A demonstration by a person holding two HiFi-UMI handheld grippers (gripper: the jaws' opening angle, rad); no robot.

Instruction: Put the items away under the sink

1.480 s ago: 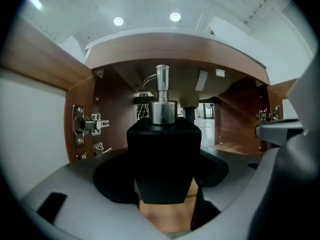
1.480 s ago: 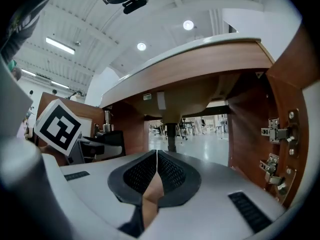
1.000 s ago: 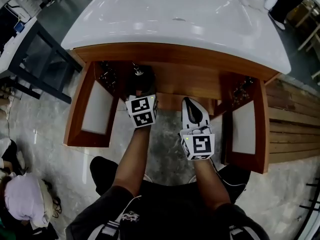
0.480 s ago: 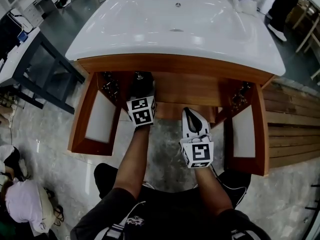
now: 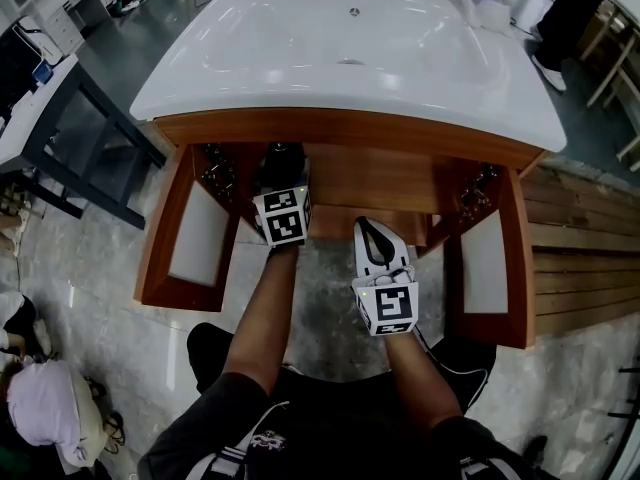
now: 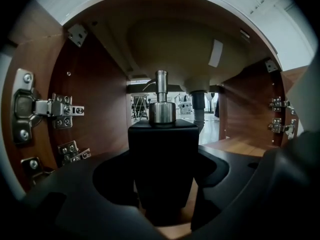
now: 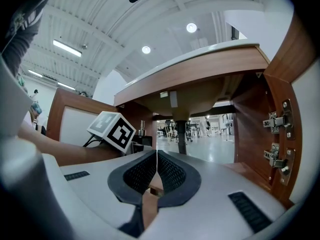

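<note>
Brightly and evenly lit from above in the head view, with soft white glare spread over the sink top (image 5: 350, 58) and pale reflections on the glossy floor (image 5: 90, 258). Deep shade inside the open cabinet (image 5: 380, 173) beneath. Strong barrel bending toward every edge. Much dimmer in the left gripper view: black bottle (image 6: 161, 149) almost a silhouette against the bright gap behind, with glints only on its metal pump (image 6: 161, 106) and the hinges (image 6: 47, 109). Heavy black vignette in the corners. In the right gripper view, round ceiling lamps (image 7: 191, 27) blown out to white, and the right gripper (image 7: 157, 161) close up, soft and out of focus.
</note>
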